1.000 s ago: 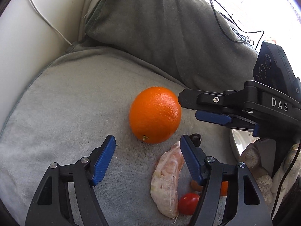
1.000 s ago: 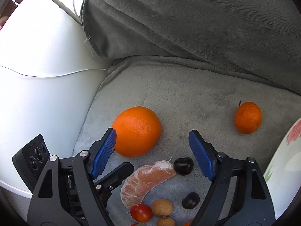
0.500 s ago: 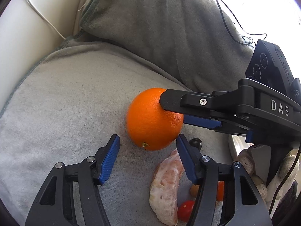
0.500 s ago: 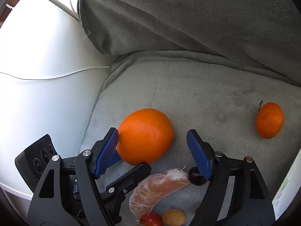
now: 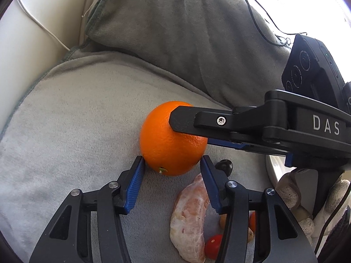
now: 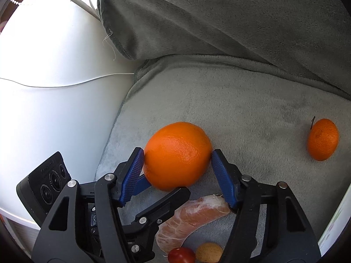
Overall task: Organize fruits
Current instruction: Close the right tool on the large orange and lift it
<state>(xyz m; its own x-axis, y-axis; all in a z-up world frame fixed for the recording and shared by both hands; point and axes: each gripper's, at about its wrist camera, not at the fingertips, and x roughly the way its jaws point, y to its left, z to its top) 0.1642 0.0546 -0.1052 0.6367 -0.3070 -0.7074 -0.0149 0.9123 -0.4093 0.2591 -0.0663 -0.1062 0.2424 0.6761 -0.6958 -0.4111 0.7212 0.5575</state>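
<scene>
A large orange (image 5: 162,144) lies on a grey cushion (image 5: 76,120), and both grippers meet on it. My left gripper (image 5: 172,164) is closing, and its blue pad tips touch the fruit's lower sides. In the right wrist view the orange (image 6: 177,153) sits at its widest between the closing jaws of my right gripper (image 6: 177,155), both pads against the peel. From the left wrist view, a right-gripper finger crosses the top of the fruit. A small mandarin (image 6: 322,139) rests apart at the right.
A peeled citrus segment (image 6: 190,219), a cherry tomato (image 6: 181,255), a tan round fruit (image 6: 208,252) and a dark cherry (image 5: 224,165) lie just behind the orange. A plate's rim (image 5: 272,171) is at the right, by a gloved hand (image 5: 291,195). A white sofa arm (image 6: 54,120) borders the left.
Both grippers' jaws have narrowed from wide apart to touching the orange. The right gripper slid forward until the orange sat between its pads; the left edged closer to it.
</scene>
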